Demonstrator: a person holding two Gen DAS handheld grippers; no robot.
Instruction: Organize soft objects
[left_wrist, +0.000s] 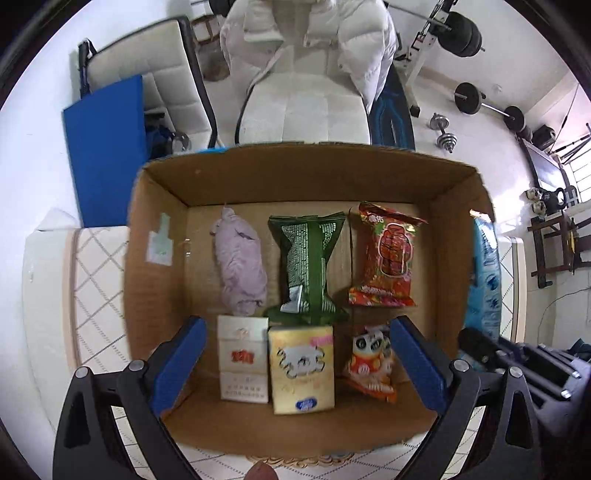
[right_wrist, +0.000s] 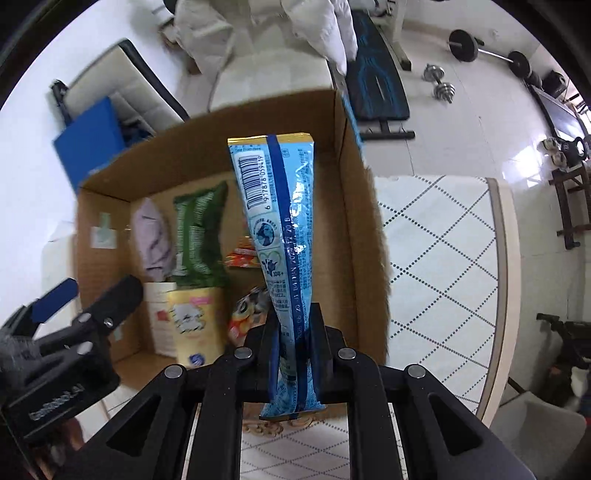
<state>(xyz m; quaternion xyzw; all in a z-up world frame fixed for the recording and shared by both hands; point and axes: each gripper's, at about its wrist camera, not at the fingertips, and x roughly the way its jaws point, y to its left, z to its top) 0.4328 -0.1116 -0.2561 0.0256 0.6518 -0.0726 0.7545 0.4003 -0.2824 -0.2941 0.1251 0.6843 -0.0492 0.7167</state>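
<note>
White floor tiles and gym weights (left_wrist: 469, 96) surround a patterned table (right_wrist: 443, 236) bearing an open cardboard box (left_wrist: 159, 288). Inside lie, far row, a lilac cloth bundle (left_wrist: 240, 266), green packet (left_wrist: 308, 266) and red packet (left_wrist: 391, 254); near row, white carton (left_wrist: 243, 363), gold carton (left_wrist: 301, 367), panda packet (left_wrist: 371, 360). Left gripper (left_wrist: 295, 363) hovers spread wide, holding nothing. Right gripper (right_wrist: 294, 334) is clenched on a glossy blue packet (right_wrist: 275, 206), barcode showing, upright over the box's right side.

Red snack packet (right_wrist: 242, 254) half hidden behind blue pouch (right_wrist: 280, 229)
</note>
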